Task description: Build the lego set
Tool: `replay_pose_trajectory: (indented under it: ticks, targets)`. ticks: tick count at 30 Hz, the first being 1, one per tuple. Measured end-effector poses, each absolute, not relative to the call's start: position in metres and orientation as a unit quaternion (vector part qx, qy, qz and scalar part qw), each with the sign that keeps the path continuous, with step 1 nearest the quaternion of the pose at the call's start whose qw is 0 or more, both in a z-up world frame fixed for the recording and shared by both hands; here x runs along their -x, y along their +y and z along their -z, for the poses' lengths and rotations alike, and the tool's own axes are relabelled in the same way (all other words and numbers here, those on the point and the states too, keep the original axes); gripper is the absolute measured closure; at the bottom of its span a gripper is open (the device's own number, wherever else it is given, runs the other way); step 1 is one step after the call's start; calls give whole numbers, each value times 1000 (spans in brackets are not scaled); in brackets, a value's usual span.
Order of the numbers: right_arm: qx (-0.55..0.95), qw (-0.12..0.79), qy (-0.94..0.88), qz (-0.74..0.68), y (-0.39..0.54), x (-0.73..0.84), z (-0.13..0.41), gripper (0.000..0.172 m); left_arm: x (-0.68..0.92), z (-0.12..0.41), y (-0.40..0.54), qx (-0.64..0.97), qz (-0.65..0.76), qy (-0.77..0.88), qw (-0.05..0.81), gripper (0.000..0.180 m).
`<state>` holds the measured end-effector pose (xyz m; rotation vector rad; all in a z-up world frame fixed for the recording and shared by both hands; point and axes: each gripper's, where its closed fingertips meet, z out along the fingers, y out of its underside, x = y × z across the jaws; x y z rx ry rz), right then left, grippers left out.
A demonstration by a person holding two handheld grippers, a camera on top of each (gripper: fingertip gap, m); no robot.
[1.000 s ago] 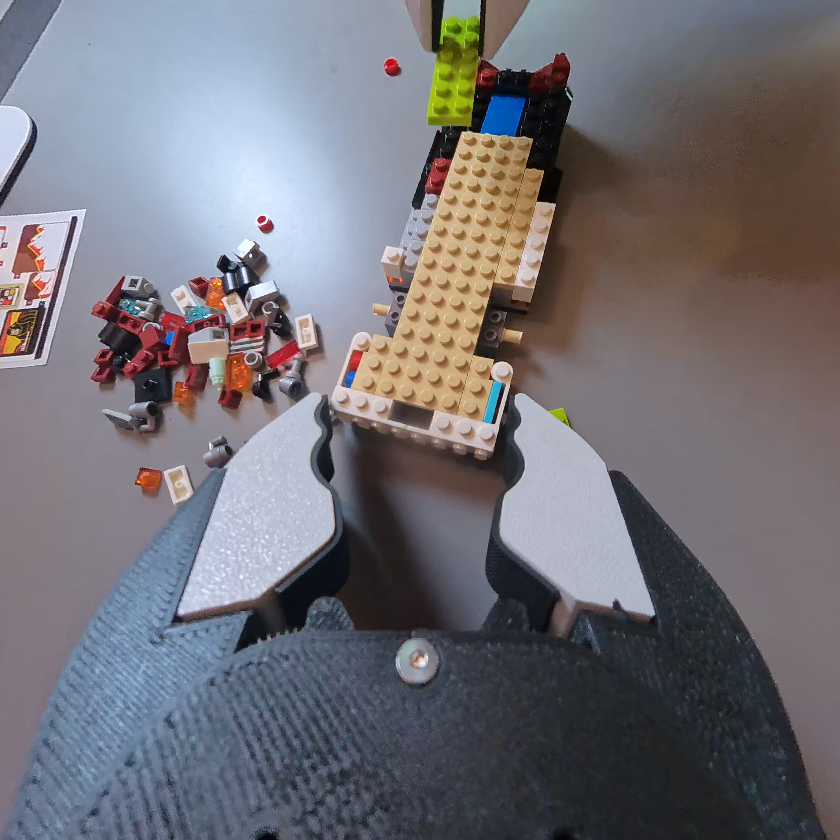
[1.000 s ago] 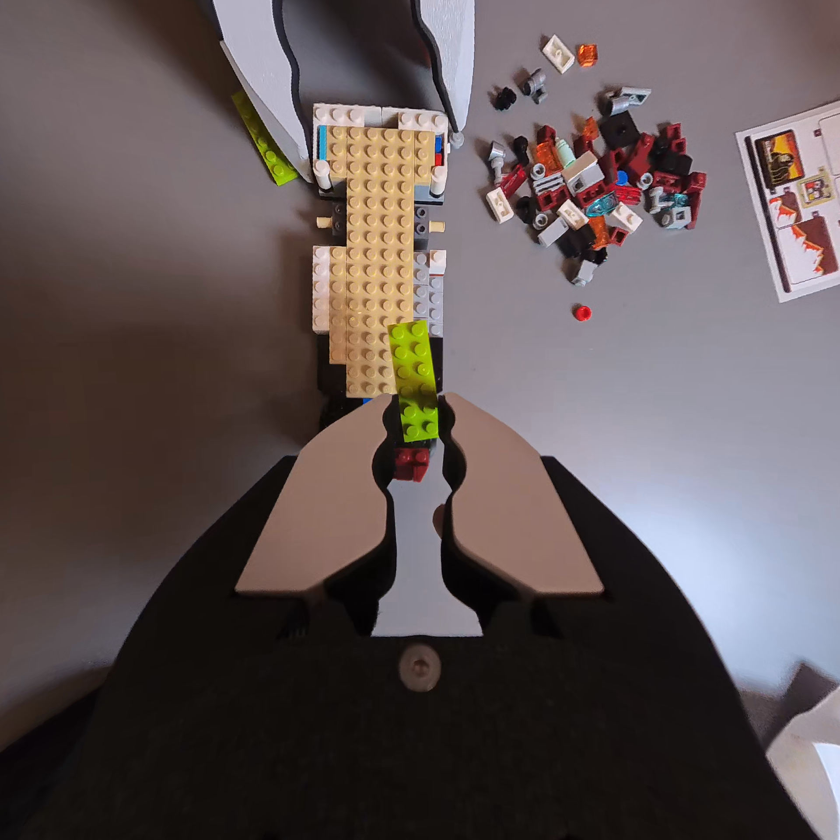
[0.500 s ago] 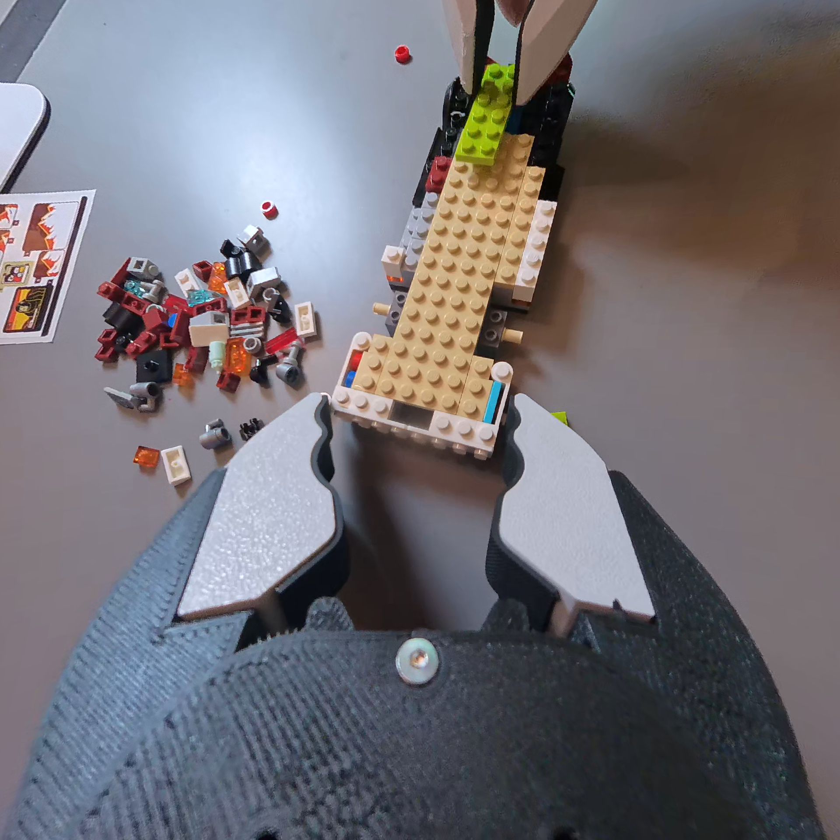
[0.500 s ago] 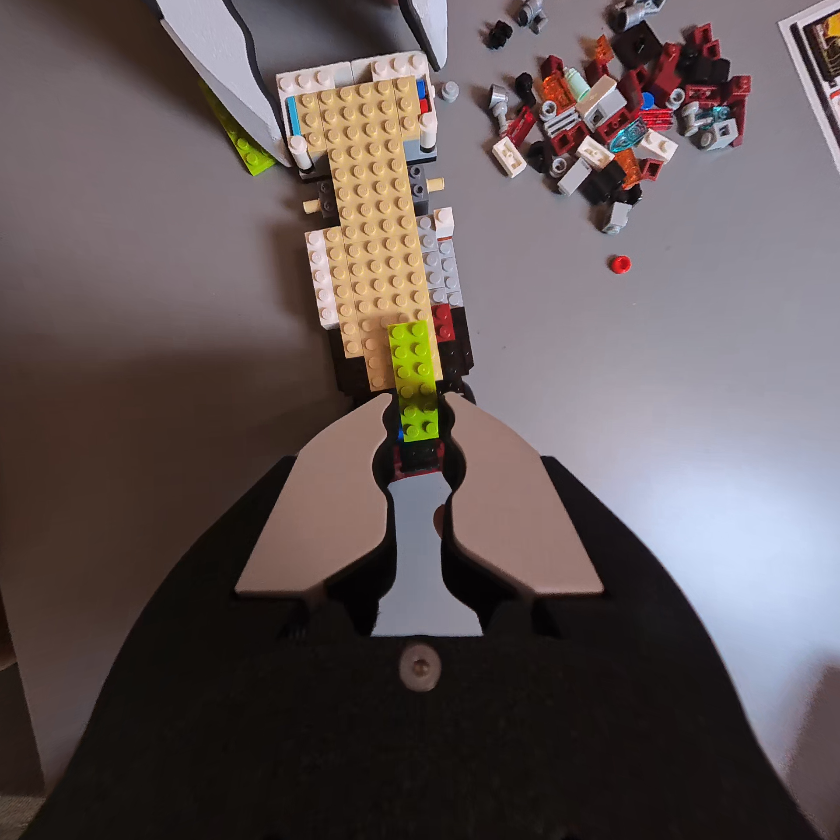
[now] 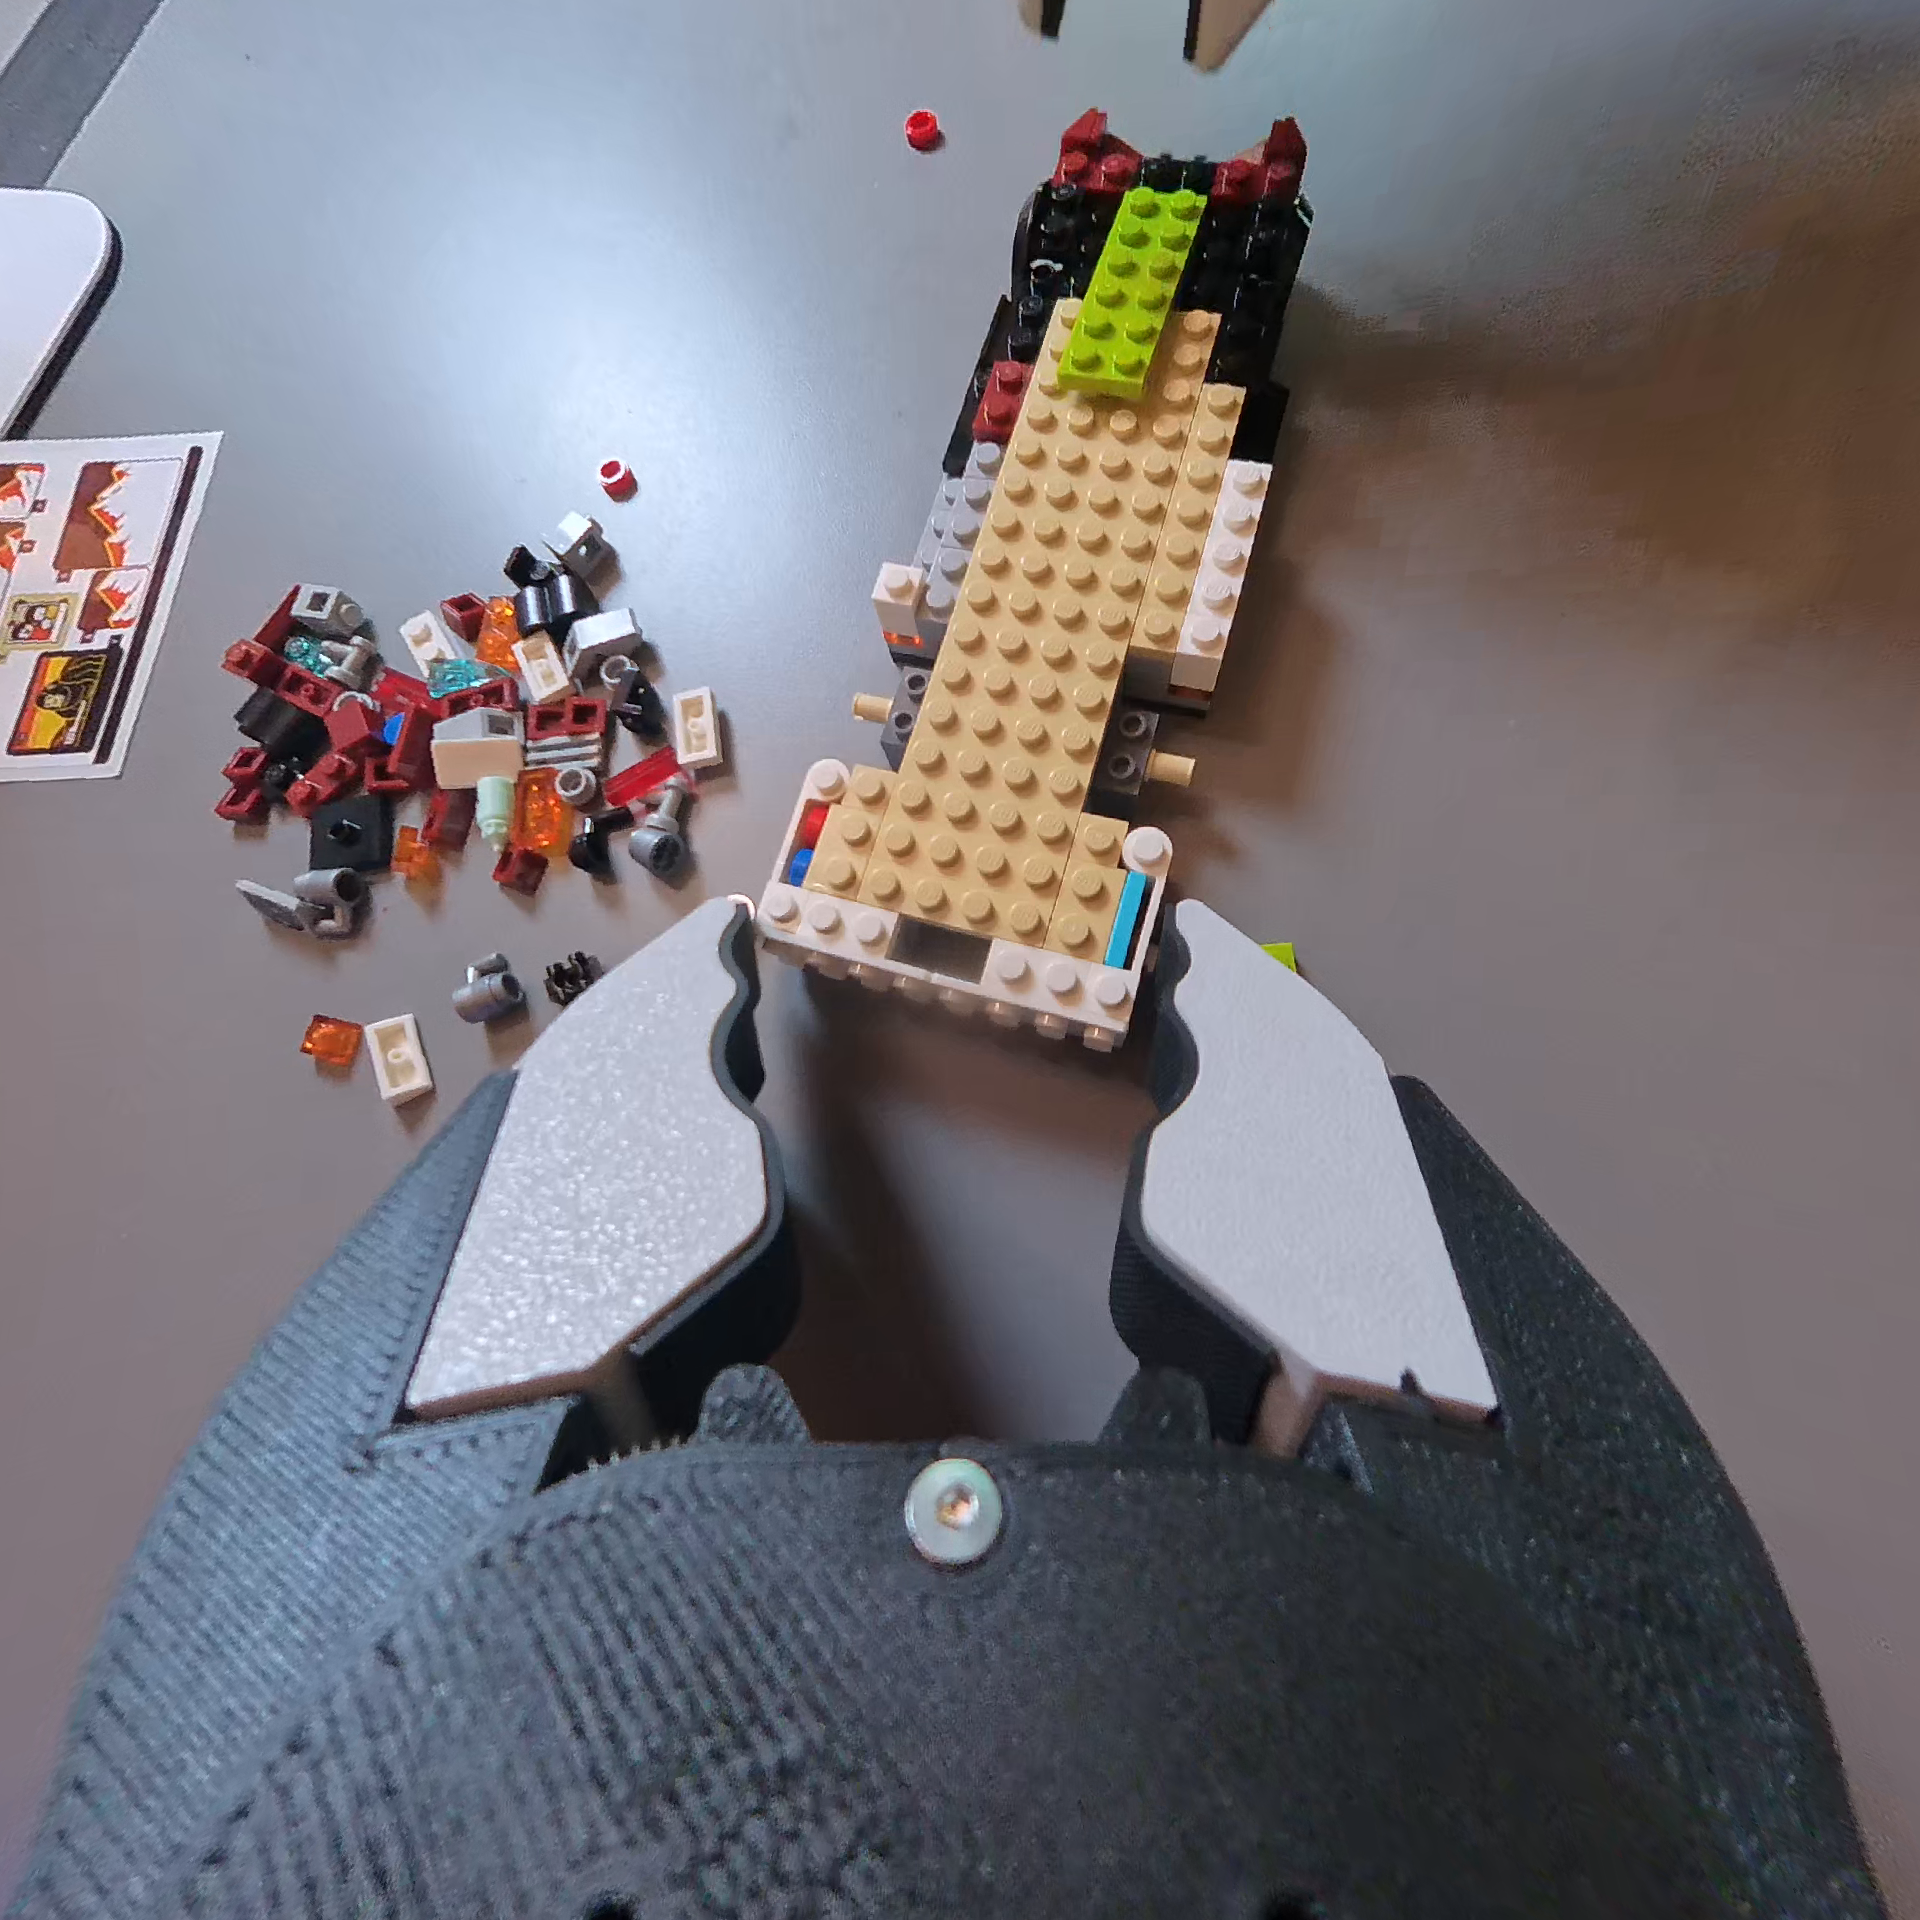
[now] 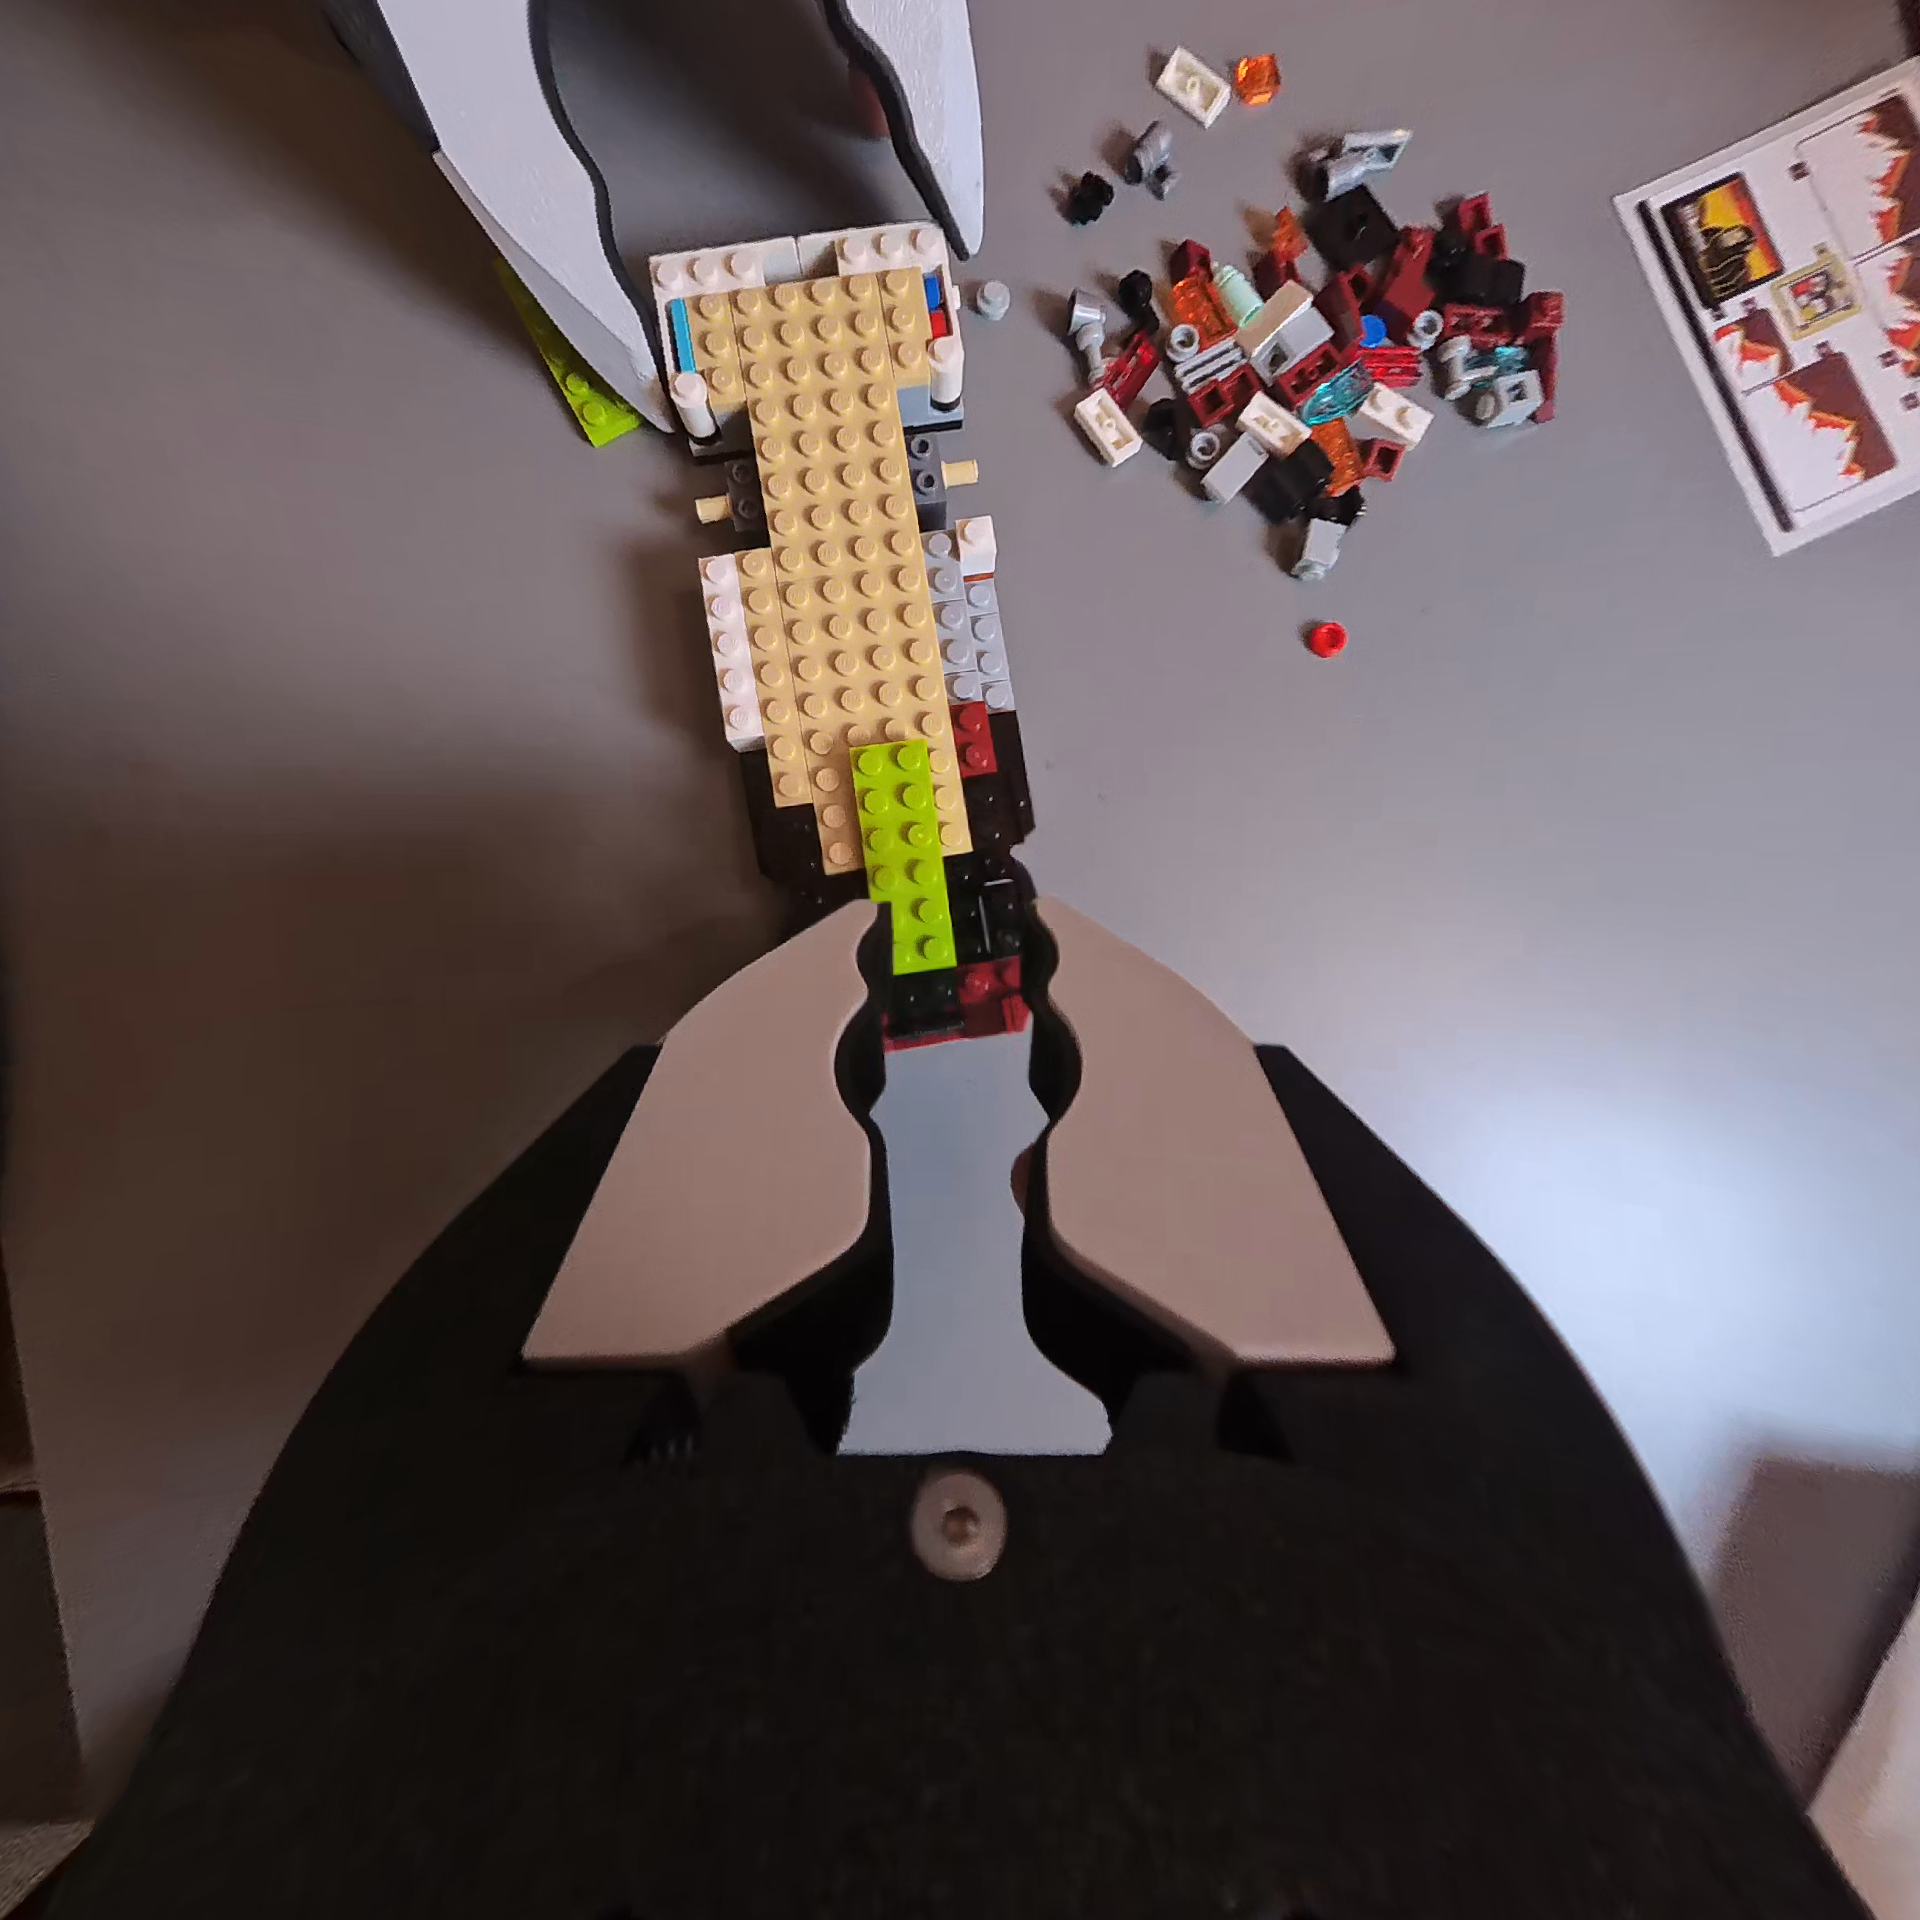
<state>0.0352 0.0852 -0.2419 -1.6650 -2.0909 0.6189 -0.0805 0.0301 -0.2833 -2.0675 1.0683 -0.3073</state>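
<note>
Mostly bare, the grey matte counter (image 5: pixel 1558 727) leaves its right half free. Left claw (image 5: pixel 951 961) brackets the tan studded brick model (image 5: pixel 1049 644); right claw (image 6: pixel 951 966) gapes around the lime plate (image 6: pixel 904 852), loose bricks (image 5: pixel 457 717) centre-left.

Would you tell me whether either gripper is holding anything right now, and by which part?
The left gripper clamps the brick model at its white end; the right gripper holds nothing.
</note>
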Motion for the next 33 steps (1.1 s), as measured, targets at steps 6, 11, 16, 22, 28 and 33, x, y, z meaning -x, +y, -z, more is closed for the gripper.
replay_pose_trajectory:
  ticks: [6,11,16,22,28,33]
  targets:
    - [594,216,-745,-214,94,-51,232,149,81,283,30,812,121,420,387,107]
    - [580,211,-756,-218,79,-47,242,151,81,283,30,811,122,421,387,107]
    - [567,196,-772,-209,72,-34,255,151,81,283,30,810,124,421,389,107]
    - [555,171,-788,-204,70,-26,264,154,81,283,29,809,126,421,390,107]
    - [549,161,-795,-201,70,-24,266,156,81,283,29,808,128,422,391,107]
    - [539,153,-805,-193,70,-24,267,156,81,283,29,807,128,423,391,107]
